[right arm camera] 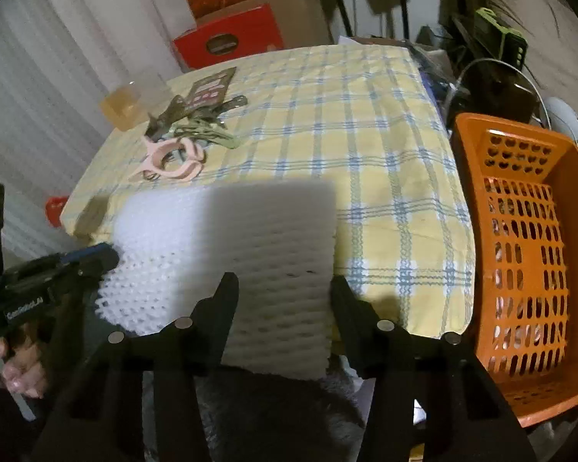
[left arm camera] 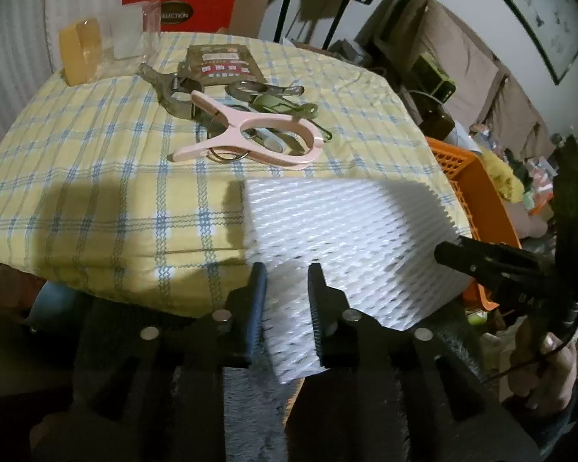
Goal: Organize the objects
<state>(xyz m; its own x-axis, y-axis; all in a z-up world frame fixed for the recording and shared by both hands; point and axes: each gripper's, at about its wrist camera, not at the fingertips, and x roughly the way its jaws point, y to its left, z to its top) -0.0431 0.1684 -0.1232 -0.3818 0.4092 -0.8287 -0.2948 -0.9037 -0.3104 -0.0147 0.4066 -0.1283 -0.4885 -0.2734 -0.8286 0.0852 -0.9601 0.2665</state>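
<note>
Yellow checked cloth [right arm camera: 366,161] covered my tabletop, with cartons [right arm camera: 231,38] stacked behind and an orange basket [right arm camera: 528,254] beside it. White ribbed foam sheet [left arm camera: 346,238] hung over the near edge. My left gripper [left arm camera: 285,308] had narrow jaws around it, not pressing; my right gripper [right arm camera: 285,308] stood wider astride it. Clothes pegs [left arm camera: 246,134] lay farther back.

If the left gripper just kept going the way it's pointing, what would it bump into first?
Probably the white foam mesh sheet: it already lies between the left gripper fingers and stretches ahead of them. Beyond it sits the pink clamp.
</note>
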